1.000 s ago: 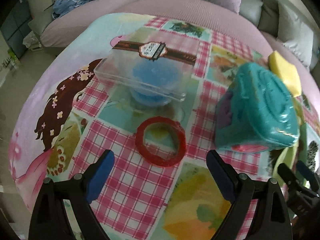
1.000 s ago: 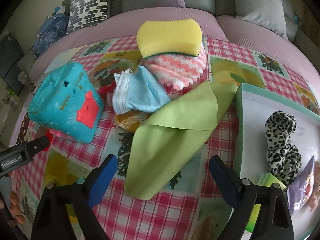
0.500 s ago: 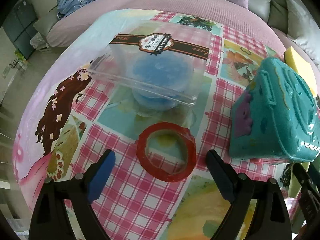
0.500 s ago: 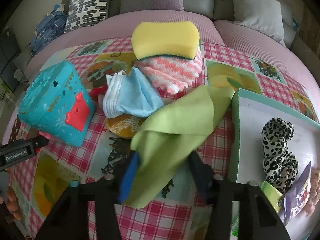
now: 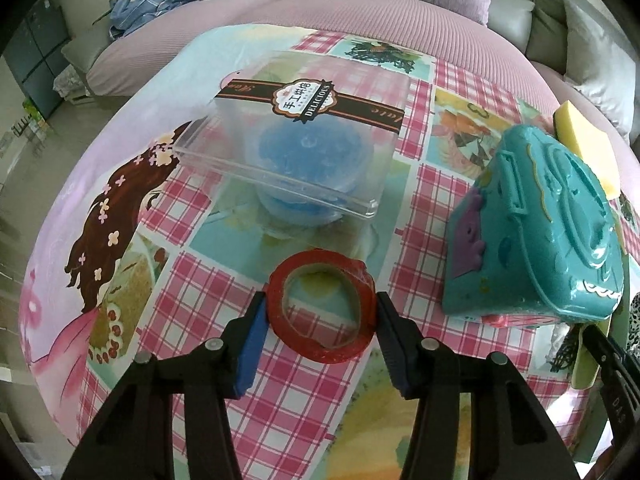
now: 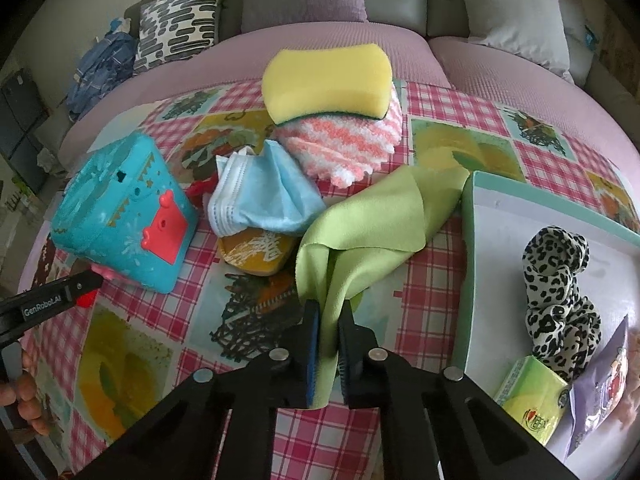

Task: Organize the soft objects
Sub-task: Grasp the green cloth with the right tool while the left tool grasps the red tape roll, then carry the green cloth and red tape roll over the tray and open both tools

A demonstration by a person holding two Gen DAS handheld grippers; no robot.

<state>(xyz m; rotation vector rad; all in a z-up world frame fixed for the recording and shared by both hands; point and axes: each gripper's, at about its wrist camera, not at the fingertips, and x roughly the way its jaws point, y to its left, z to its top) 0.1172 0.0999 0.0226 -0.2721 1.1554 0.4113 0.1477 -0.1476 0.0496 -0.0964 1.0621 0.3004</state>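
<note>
A: Listing sorted stock: leopard-print scrunchie [image 6: 560, 300] lying in white tray [image 6: 500, 240], right of right gripper [image 6: 329, 344], beside a green packet [image 6: 528, 394].
B: Outstanding?
A: Ahead of the right gripper: yellow sponge [image 6: 328, 80] atop pink-and-white knit cloth [image 6: 340, 144], blue face mask [image 6: 264, 196], all loose on the checked tablecloth [image 6: 432, 280]. Early stage, by that count.
B: Right gripper, condition?
A: Just closing; now clamped on the near edge of green cloth [image 6: 360, 220], pitched steeply down toward the table, cloth trailing ahead toward the tray's near-left corner.
B: Left gripper [image 5: 320, 320]?
A: Just closing; pads pressed against both sides of red tape roll [image 5: 322, 306], also pitched steeply down. Clear box [image 5: 296, 152] ahead, teal toy case [image 5: 536, 232] to its right.
</note>
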